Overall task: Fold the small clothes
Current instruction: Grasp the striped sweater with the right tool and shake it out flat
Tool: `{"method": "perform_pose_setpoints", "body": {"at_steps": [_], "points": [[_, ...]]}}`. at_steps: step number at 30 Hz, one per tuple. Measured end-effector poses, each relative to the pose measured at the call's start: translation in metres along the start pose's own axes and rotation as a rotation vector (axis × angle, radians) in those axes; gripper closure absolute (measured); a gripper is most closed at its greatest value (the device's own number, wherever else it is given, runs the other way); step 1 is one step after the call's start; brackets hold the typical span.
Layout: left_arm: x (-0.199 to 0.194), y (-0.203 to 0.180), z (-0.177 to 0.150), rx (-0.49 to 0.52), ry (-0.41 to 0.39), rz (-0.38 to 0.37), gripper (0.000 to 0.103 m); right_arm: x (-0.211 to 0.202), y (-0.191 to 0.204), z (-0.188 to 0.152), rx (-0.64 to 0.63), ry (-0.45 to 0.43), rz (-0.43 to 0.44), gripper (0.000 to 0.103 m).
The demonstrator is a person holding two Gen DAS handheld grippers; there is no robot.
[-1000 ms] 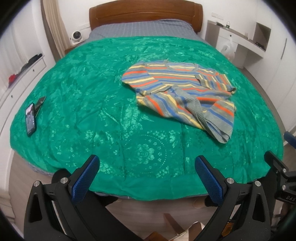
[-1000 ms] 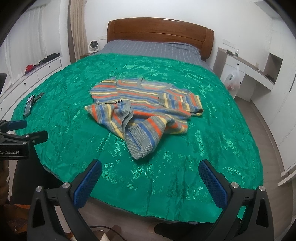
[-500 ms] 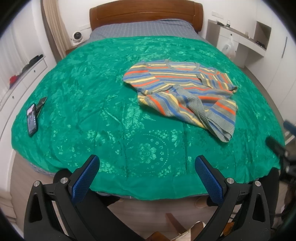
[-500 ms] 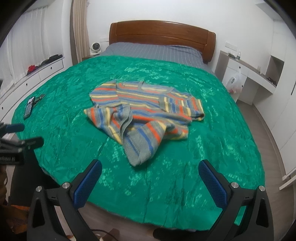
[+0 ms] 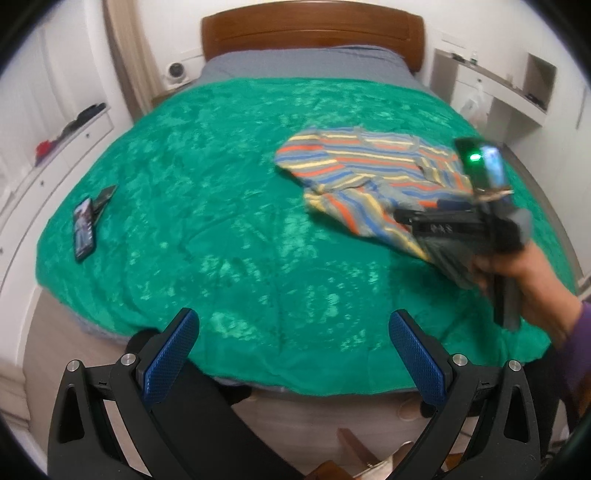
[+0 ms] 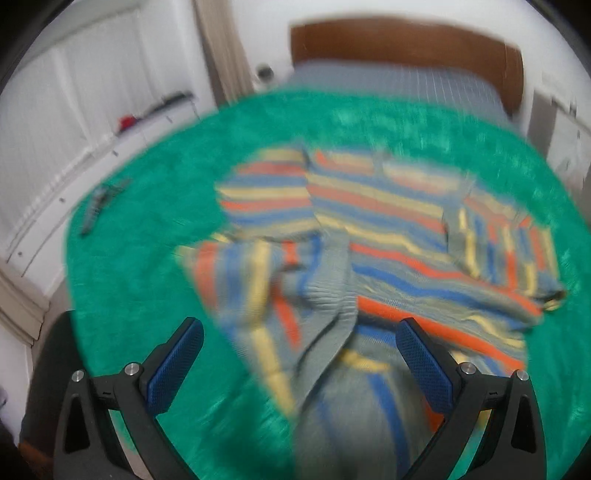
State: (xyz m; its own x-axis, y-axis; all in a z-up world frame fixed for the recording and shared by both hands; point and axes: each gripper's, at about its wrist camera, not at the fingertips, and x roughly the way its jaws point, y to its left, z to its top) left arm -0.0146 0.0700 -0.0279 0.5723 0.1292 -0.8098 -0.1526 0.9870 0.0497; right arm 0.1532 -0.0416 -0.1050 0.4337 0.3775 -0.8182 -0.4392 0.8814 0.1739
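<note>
A small striped sweater (image 5: 369,177) in blue, orange, yellow and grey lies crumpled on the green bedspread (image 5: 221,229), right of the bed's middle. My left gripper (image 5: 291,354) is open and empty at the foot of the bed, well short of the sweater. My right gripper (image 6: 301,363) is open, low over the sweater's near grey hem (image 6: 332,302), which lies between its fingers. In the left wrist view the right gripper's body (image 5: 476,221) and the hand holding it reach in over the sweater's near right corner. The right wrist view is motion-blurred.
A phone (image 5: 84,232) and a dark object beside it lie on the bedspread's left edge. The wooden headboard (image 5: 314,33) is at the far end. White drawers stand on the left, a white desk and shelves (image 5: 491,81) on the right.
My right gripper has moved forward fast over the bed to the sweater's near hem, and now shows in the left wrist view. My left gripper has moved slightly forward. Both stay open.
</note>
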Motion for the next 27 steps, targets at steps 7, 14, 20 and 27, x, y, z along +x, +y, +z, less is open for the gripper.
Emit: {"method": "perform_pose_setpoints", "body": {"at_steps": [7, 14, 20, 27], "points": [[0.028, 0.031, -0.010, -0.078, 0.065, 0.036, 0.000, -0.024, 0.044, -0.029, -0.159, 0.001, 0.203, 0.096], [0.069, 0.031, -0.016, -0.096, 0.142, 0.016, 0.000, -0.052, 0.138, -0.151, -0.522, 0.187, 0.296, 0.083], [0.067, 0.016, -0.022, -0.048, 0.138, -0.006, 0.000, -0.109, 0.082, -0.133, -0.144, 0.058, 0.039, 0.021], [0.070, -0.003, -0.020, -0.011, 0.148, -0.024, 0.000, -0.150, 0.024, -0.116, 0.082, 0.008, -0.347, 0.017]]}}
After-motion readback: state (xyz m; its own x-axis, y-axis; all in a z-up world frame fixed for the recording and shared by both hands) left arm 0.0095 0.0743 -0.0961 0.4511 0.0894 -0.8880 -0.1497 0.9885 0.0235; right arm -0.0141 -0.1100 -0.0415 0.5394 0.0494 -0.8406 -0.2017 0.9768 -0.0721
